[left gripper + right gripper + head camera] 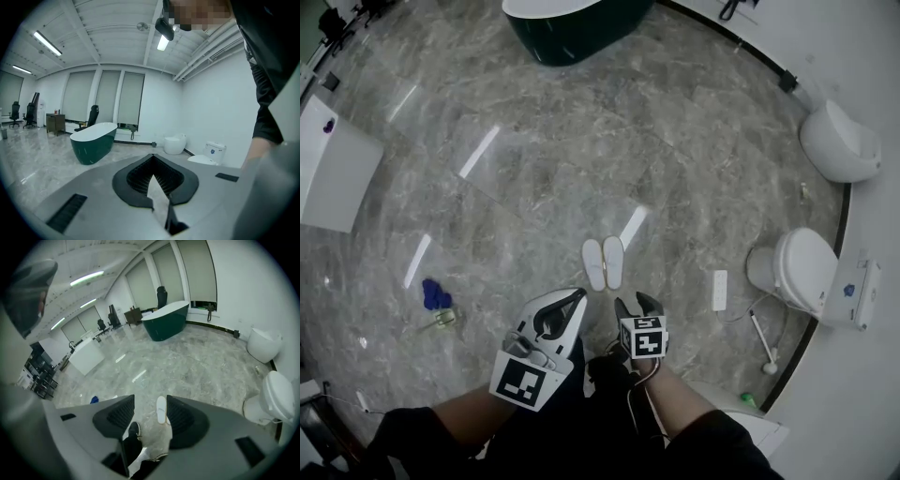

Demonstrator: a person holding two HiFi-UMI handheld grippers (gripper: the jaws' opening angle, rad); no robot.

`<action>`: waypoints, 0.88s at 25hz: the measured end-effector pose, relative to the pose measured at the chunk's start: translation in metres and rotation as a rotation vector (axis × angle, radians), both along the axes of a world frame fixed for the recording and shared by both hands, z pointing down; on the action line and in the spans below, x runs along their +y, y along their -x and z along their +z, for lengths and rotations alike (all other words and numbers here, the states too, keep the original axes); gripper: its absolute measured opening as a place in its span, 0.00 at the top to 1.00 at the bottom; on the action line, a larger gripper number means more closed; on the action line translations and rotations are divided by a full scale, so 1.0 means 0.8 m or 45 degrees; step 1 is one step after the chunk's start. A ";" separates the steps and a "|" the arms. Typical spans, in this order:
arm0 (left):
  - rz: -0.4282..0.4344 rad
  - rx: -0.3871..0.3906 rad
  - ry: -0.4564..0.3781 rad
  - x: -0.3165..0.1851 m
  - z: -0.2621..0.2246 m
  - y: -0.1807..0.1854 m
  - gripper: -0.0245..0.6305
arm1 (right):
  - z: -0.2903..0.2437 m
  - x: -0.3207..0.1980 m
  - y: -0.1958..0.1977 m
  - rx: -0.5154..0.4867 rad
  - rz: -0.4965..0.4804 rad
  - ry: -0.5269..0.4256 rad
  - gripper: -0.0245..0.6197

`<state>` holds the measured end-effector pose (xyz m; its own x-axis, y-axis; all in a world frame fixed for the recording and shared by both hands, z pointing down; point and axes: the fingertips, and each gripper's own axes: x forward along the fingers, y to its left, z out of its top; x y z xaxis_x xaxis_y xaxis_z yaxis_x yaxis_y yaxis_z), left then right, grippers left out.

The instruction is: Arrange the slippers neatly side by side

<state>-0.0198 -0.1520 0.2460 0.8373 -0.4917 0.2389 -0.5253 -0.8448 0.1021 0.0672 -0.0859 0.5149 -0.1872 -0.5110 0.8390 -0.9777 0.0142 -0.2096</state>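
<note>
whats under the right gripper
Below the open right gripper, between its jaws, you can see the person's black shoe, the grey marble floor and one white slipper further ahead. The other slipper is largely covered by a jaw in that gripper's view.

Both grippers are held low in front of the body, side by side and close together, on bare forearms emerging from dark sleeves. The left gripper (565, 307) is carried on the left forearm (455, 412), its marker cube (525, 381) turned upward. Its jaws are seen closed tip to tip in its own view, with nothing between them. The right gripper (637, 307), on the right forearm (686, 401), is tilted downward with its jaws held apart and nothing between them.
</note>
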 end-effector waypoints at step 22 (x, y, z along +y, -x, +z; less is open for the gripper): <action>-0.066 -0.046 -0.035 0.181 -0.132 -0.007 0.96 | -0.364 0.154 -0.010 -0.031 -0.148 -0.534 0.66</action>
